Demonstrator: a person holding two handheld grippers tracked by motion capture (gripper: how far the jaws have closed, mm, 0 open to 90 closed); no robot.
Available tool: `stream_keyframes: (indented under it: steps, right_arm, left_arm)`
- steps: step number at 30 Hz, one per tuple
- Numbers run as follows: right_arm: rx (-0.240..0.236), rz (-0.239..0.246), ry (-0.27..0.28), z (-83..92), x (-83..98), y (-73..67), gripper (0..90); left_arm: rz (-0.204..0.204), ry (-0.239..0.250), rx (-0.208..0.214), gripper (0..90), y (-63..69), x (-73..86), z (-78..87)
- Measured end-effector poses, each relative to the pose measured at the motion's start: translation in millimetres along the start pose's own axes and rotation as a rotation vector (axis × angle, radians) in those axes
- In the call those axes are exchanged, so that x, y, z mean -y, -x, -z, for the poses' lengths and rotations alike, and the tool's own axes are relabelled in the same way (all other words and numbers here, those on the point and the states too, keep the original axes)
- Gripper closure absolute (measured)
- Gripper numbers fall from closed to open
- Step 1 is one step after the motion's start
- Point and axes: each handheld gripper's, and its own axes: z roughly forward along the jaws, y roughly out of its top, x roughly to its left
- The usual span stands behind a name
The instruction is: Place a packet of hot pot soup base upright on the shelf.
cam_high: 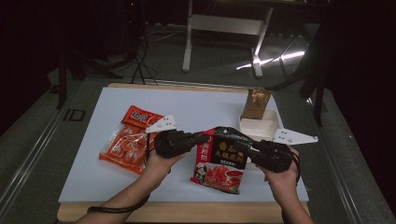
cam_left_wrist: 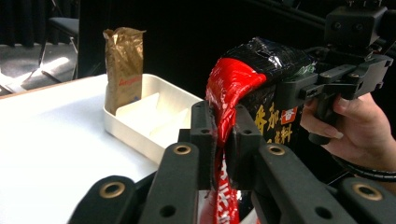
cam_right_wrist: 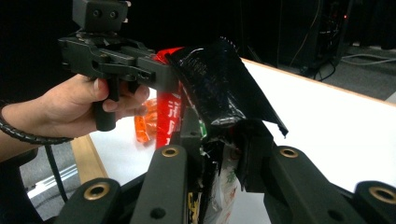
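A red and black sauce packet is held up between both grippers over the white board. My left gripper comes from the left and is shut on the packet's red left edge, which is pinched between its jaws. My right gripper comes from the right, shut on the crumpled black top of the packet, which sits between its jaws. In each gripper view the other gripper shows on the packet's far side, the right gripper and the left gripper.
An orange snack packet lies flat on the left of the board. At the back right a white divided tray holds a gold-brown bag standing upright at its far end. Dark floor and a table frame lie beyond.
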Motion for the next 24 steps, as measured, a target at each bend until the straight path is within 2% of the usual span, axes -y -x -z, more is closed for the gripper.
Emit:
stream_keyframes:
  steps: [2, 4, 5, 7, 8, 10, 11, 13, 14, 16, 18, 20, 24]
  right_arm:
    - [0.005, 0.027, -0.003, 0.4, -3.9, -2.2, 76.0]
    - [0.0, 0.029, 0.0, 1.0, -7.3, -2.1, 76.0]
    - [-0.003, 0.026, 0.004, 1.1, -8.5, -1.4, 76.0]
    - [0.004, 0.033, 0.004, 1.4, -10.4, -0.2, 76.0]
    - [0.004, 0.032, 0.003, 1.7, -11.0, 0.6, 76.1]
    - [0.007, 0.035, 0.004, 2.5, -12.5, 1.6, 76.0]
    - [0.006, 0.035, 0.005, 3.4, -13.3, 2.3, 76.1]
    - [0.01, 0.033, 0.011, 5.1, -15.3, 4.3, 76.0]
    - [0.013, 0.032, 0.012, 5.8, -16.4, 5.3, 76.0]
    - [0.016, 0.028, 0.017, 7.1, -18.6, 7.3, 76.0]
    - [0.024, 0.03, 0.022, 8.7, -21.3, 9.0, 76.0]
    - [0.037, 0.039, 0.027, 10.7, -24.7, 11.4, 76.0]
    - [0.055, 0.041, 0.049, 18.8, -33.8, 18.4, 76.0]
  left_arm:
    - [0.004, 0.012, 0.015, 78.0, -1.7, -0.2, 1.2]
    - [0.023, 0.031, 0.034, 72.1, -3.2, 0.0, 2.5]
    - [0.03, 0.042, 0.05, 66.4, -3.7, 0.0, 3.0]
    - [0.031, 0.035, 0.034, 52.2, -3.6, -1.0, 4.6]
    - [0.029, 0.037, 0.035, 51.5, -3.9, -0.8, 5.7]
    - [0.052, 0.047, 0.038, 40.4, -4.0, -0.2, 7.8]
    - [0.06, 0.051, 0.045, 37.9, -4.2, 0.3, 8.6]
    - [0.05, 0.047, 0.053, 29.4, -4.9, 1.3, 10.8]
    - [0.023, 0.044, 0.058, 24.8, -5.2, 2.6, 12.3]
    - [0.017, 0.041, 0.03, 17.6, -4.2, 4.1, 14.1]
    - [0.019, 0.022, 0.023, 15.9, -5.2, 6.5, 16.8]
    - [0.019, 0.035, 0.012, 15.4, -6.2, 10.8, 21.2]
    - [0.005, 0.013, -0.017, 13.7, -9.2, 17.1, 31.9]
